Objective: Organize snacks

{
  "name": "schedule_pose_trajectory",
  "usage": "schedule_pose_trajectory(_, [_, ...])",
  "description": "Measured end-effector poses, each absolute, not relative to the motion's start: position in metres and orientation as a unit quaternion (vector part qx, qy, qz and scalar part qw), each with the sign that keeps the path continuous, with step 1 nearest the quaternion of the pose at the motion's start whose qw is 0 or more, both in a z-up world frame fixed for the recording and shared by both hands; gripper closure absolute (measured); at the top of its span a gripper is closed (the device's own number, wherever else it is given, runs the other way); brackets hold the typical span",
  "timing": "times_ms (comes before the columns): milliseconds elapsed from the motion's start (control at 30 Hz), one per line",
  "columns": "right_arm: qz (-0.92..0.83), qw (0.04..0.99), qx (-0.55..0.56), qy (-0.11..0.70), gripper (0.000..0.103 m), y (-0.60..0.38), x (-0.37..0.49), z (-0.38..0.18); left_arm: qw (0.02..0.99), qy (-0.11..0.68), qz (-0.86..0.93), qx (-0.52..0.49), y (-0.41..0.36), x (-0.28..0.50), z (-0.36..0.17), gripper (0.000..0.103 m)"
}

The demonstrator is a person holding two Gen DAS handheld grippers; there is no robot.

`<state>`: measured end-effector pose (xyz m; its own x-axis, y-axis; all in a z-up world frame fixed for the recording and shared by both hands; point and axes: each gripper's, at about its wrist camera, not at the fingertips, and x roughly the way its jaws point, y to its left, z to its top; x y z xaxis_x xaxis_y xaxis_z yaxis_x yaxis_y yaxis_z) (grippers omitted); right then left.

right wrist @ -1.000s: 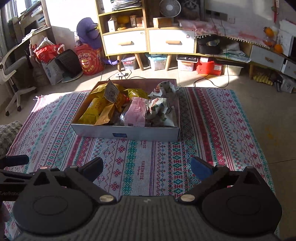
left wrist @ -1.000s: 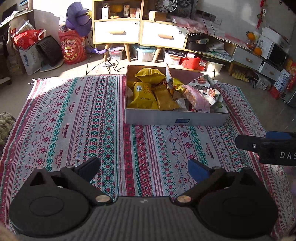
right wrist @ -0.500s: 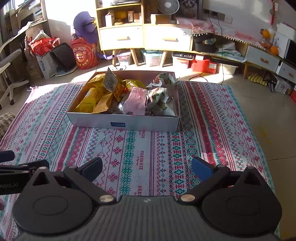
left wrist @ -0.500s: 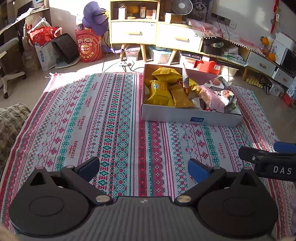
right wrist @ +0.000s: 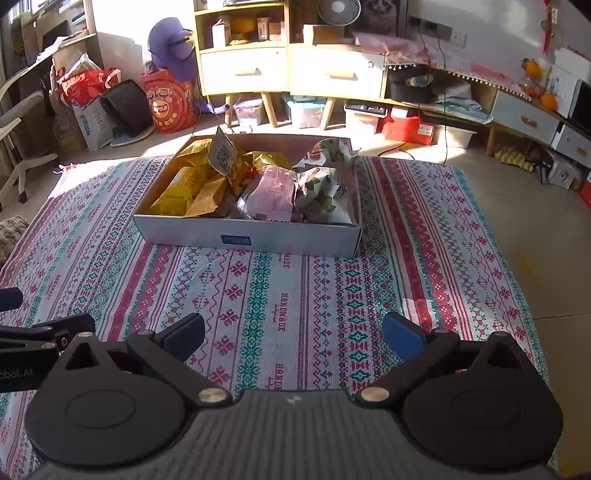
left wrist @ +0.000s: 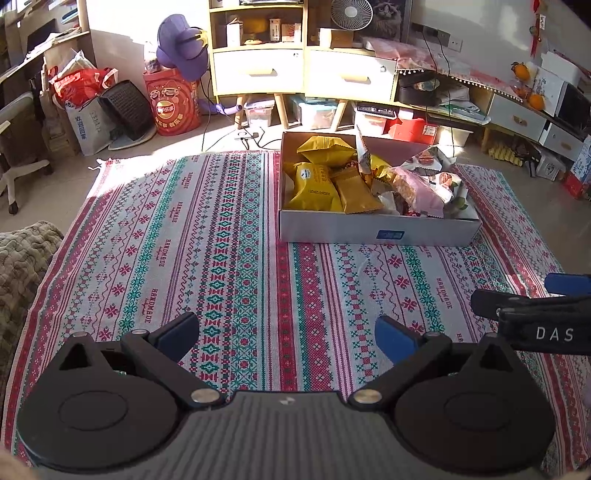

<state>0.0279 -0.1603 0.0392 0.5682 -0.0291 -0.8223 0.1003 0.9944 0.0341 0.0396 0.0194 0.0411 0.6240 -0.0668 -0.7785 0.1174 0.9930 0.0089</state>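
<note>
Left wrist view: left gripper (left wrist: 286, 332) over the patterned cloth (left wrist: 221, 240), jaws spread wide, nothing between the blue pads (left wrist: 393, 338). Well ahead and to the right, cardboard box (left wrist: 376, 230) resting on the cloth, full of snack packets. Yellow packets (left wrist: 314, 181) crowded at the left end of the box, a pink packet (left wrist: 417, 190) toward the right, green-and-white wrappers (left wrist: 448, 182) at the far right. Only bare cloth between the pads and the box. At the right edge, part of the right gripper (left wrist: 535, 314), seen side-on, near the left one. Knitted blanket (left wrist: 22, 258) bunched at the left border of the cloth.

Right wrist view: right gripper (right wrist: 293, 332) likewise held wide apart and empty, above the cloth, with the box straight ahead and slightly left. One flat packet (right wrist: 221, 153) standing tilted above the yellow ones. Behind the box, on the floor: cables (right wrist: 406, 146), clear storage bins (right wrist: 306, 112) and a red box (right wrist: 410, 129) under a wooden cabinet (right wrist: 291, 70) with two white drawers; a small fan (right wrist: 339, 10) on top. Further left, a red bucket (right wrist: 168, 105) with a purple hat (right wrist: 171, 46) above it, a black basket (right wrist: 127, 107), bags, and an office chair (right wrist: 18, 147). Right of the cloth, bare floor in sunlight.
</note>
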Motion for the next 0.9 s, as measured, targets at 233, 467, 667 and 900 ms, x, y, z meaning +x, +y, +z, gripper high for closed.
schedule_pose_trajectory(233, [-0.037,0.885,0.043,0.462,0.001,-0.1611,0.0278,0.0400,0.901,0.429,-0.053,0.031,0.0185,0.0389,0.0413,0.000])
schedule_pose_trajectory(467, [-0.037,0.884,0.044,0.464,0.001,-0.1613,0.0280,0.0399,0.901,0.430,-0.055,0.030,0.0183,0.0385,0.0410,0.000])
schedule_pose_trajectory(667, [-0.038,0.882,0.045,0.467,0.001,-0.1611,0.0285,0.0390,0.900,0.430,-0.057,0.030,0.0178,0.0384,0.0409,0.000])
schedule_pose_trajectory(900, [-0.039,0.882,0.047,0.467,0.001,-0.1618,0.0281,0.0390,0.901,0.428,-0.059,0.027,0.0180,0.0377,0.0414,0.000])
